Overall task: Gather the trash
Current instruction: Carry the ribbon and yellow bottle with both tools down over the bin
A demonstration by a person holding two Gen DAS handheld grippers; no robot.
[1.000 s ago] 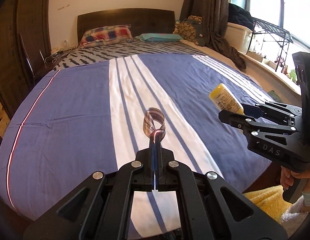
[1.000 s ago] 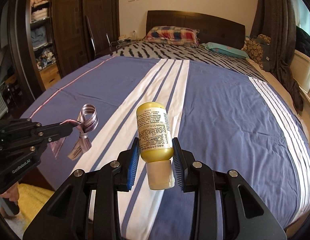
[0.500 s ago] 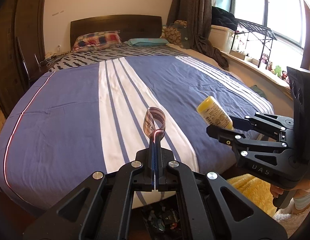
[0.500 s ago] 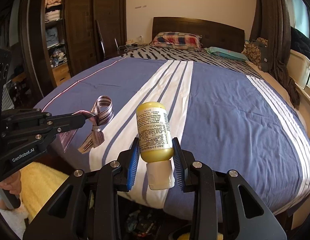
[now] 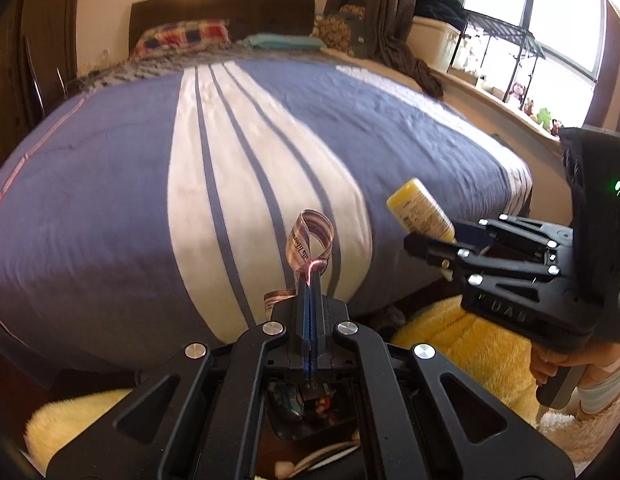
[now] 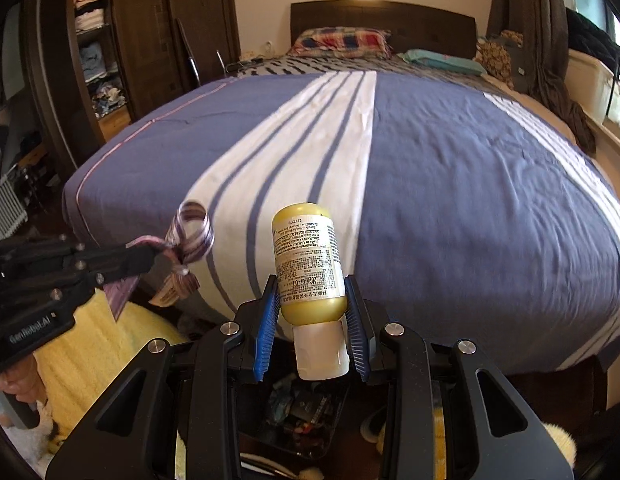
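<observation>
At the bottom centre of both wrist views, a dark bin (image 6: 302,412) with mixed rubbish inside is showing between the arms of each tool; its rim is cut off, so its contents are hard to read. Just above it, the right hand-held gripper (image 6: 311,312) is clamping a yellow bottle (image 6: 308,264) with its white cap pointing down, probably so it can drop straight in. The left hand-held gripper (image 5: 311,280) is pressing fully closed on a striped ribbon (image 5: 310,240), whose loop is standing up. Yellow fluffy rugs (image 5: 461,344) are lying beside the bin. Behind, the bed (image 6: 429,152) is filling the middle of the frame.
</observation>
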